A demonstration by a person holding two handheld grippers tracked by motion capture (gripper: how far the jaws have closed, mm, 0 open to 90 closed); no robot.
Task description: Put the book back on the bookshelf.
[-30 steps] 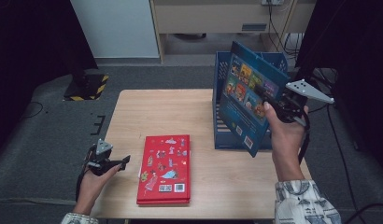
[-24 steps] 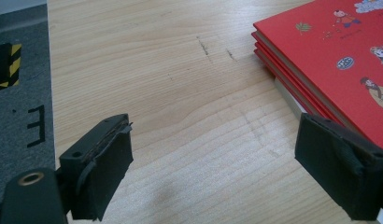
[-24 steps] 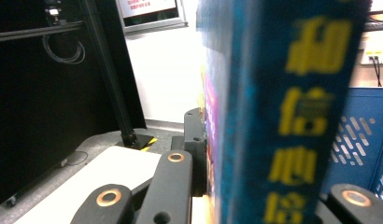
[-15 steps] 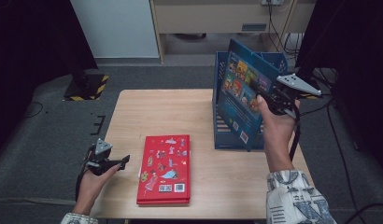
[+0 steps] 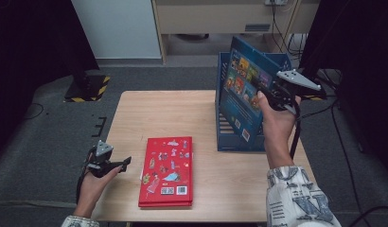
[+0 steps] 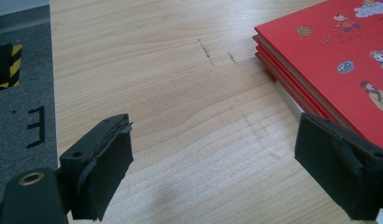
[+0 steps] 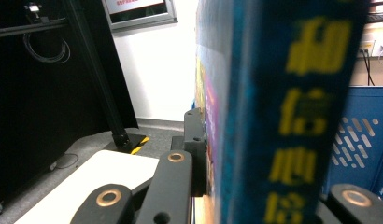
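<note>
The right gripper [image 5: 272, 97] clamps a blue picture book [image 5: 244, 94] upright inside the blue slatted file holder [image 5: 225, 130]. The left gripper [image 5: 121, 163] hangs released beside red books [image 5: 168, 172] on the wooden desk [image 5: 159, 113].

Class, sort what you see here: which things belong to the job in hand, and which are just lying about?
In the job: right gripper, shut on the blue book; blue file rack.
Lying about: red books stacked on the table; left gripper, open, holding nothing.
</note>
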